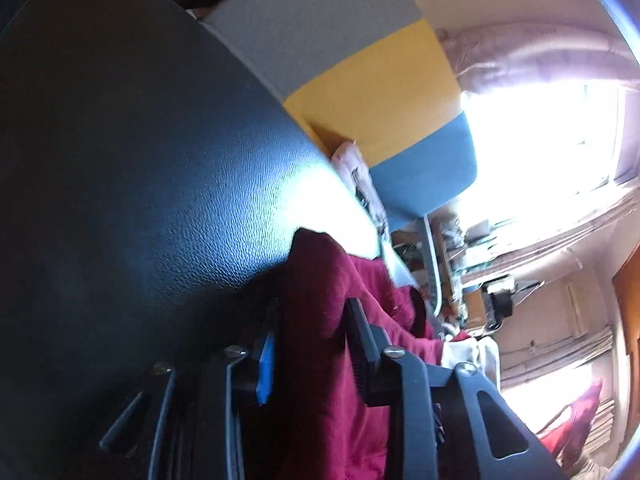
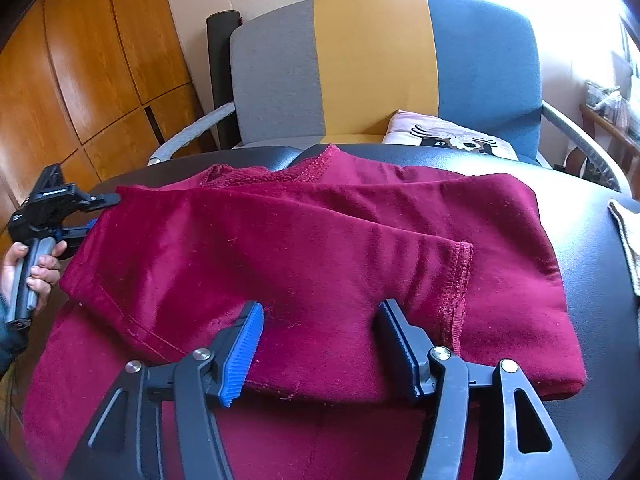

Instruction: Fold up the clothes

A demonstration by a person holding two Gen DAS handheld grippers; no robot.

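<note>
Black leather-grain table (image 2: 600, 216) before a grey, yellow and blue chair (image 2: 372, 68). On it lies the maroon garment (image 2: 320, 240), a sleeve already folded across the body; judged partly done, with further folds and the lower hanging part left. Left gripper (image 1: 312, 344), rolled on its side at the garment's left edge, has its jaws clamped on a fold of the cloth. Right gripper (image 2: 320, 344) hovers over the near edge, jaws apart, gripping nothing. No brand or writing is legible; the small label on the left gripper is blurred.
</note>
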